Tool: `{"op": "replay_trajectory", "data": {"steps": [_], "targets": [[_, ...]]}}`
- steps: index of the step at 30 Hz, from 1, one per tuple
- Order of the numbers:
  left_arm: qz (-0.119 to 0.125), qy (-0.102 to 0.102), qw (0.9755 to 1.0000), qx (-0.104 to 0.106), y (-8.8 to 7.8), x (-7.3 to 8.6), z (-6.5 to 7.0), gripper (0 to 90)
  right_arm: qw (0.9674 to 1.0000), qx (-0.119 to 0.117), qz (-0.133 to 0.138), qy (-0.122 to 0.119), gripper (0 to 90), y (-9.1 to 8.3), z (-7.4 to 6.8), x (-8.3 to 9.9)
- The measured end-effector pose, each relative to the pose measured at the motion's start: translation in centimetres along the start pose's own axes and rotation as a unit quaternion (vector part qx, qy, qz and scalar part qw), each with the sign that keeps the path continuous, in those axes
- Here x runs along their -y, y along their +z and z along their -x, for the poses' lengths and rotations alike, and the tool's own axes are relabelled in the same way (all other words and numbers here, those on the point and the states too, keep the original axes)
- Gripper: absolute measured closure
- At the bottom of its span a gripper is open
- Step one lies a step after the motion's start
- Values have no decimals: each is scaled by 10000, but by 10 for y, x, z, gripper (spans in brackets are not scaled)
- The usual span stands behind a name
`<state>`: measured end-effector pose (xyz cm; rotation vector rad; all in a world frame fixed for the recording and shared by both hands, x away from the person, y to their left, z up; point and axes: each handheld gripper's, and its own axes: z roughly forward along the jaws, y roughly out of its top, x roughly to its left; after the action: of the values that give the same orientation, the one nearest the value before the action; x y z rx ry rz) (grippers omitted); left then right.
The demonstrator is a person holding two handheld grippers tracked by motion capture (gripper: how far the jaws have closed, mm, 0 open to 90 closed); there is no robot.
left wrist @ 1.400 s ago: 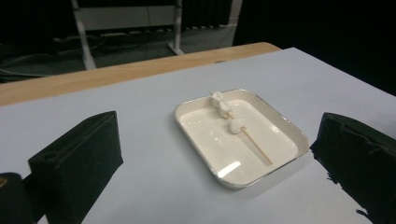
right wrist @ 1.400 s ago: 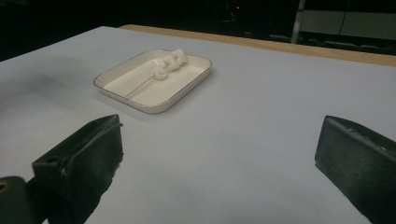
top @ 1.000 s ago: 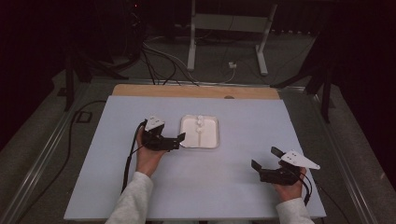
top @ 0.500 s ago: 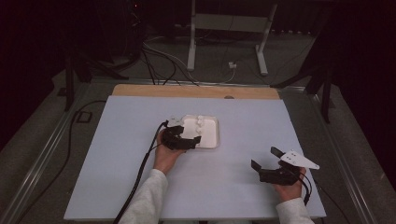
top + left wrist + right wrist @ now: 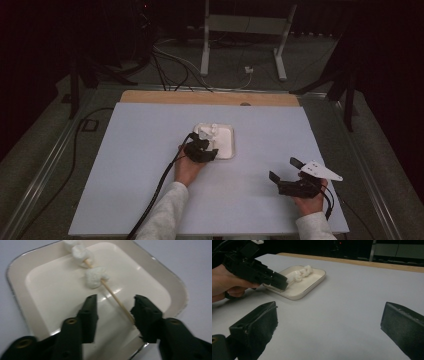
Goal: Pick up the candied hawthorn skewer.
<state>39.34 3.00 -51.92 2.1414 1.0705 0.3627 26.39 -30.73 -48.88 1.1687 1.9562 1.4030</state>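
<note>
Marshmallows (image 5: 95,277) threaded on a thin wooden skewer (image 5: 117,301) lie inside a cream-coloured tray (image 5: 20,272) with rounded corners, which sits near the middle of the pale table (image 5: 125,165). In the left gripper view the skewer runs diagonally across the tray floor, its marshmallow end toward the far rim and its bare end pointing back toward the near rim. That bare end passes between the two black jaws of the left gripper (image 5: 113,310), closer to the jaw on that view's right, where it reaches the pad's inner edge; whether it touches is hard to tell. The jaws stand parted with a clear gap, clenched on nothing. The nearest marshmallow lies just beyond the fingertips.

From above, the left gripper (image 5: 202,150) hangs over the tray's near-left edge, the hand behind it. The right gripper (image 5: 285,175) rests well apart near the table's front right corner, its jaws spread wide and empty, facing the tray (image 5: 297,293) across bare tabletop.
</note>
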Motion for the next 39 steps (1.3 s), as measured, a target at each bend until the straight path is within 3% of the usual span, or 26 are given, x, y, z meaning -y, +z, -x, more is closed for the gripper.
{"op": "replay_trajectory", "data": {"steps": [4,9,15,19,24,27,30,34,39], "targets": [[-129,23,9998,-117,-2,-2,-4,774,10000,-13,-6,-8,7,0,-1,0],[-215,-197,9995,-82,-2,-3,-10,893,10000,-13,-12,-6,6,1,0,0],[-378,-269,9989,14,-2,-8,-13,900,10000,-9,-26,-9,7,1,0,0],[-425,-458,9977,249,-5,-6,-19,900,10000,-2,-16,9,7,0,0,0],[-436,-506,9972,328,-27,-3,-26,900,10000,-3,-9,69,7,0,2,1],[-563,-448,9968,360,-33,-1,-26,900,10000,-7,-11,83,7,0,2,1],[-672,-381,9964,340,-33,2,-26,899,10000,-11,-21,67,7,1,1,1],[-705,-490,9955,399,-26,5,-27,888,10000,-12,-25,57,7,1,0,1],[-732,-458,9953,436,-26,4,-28,900,10000,-11,-29,76,7,1,2,1]]}}
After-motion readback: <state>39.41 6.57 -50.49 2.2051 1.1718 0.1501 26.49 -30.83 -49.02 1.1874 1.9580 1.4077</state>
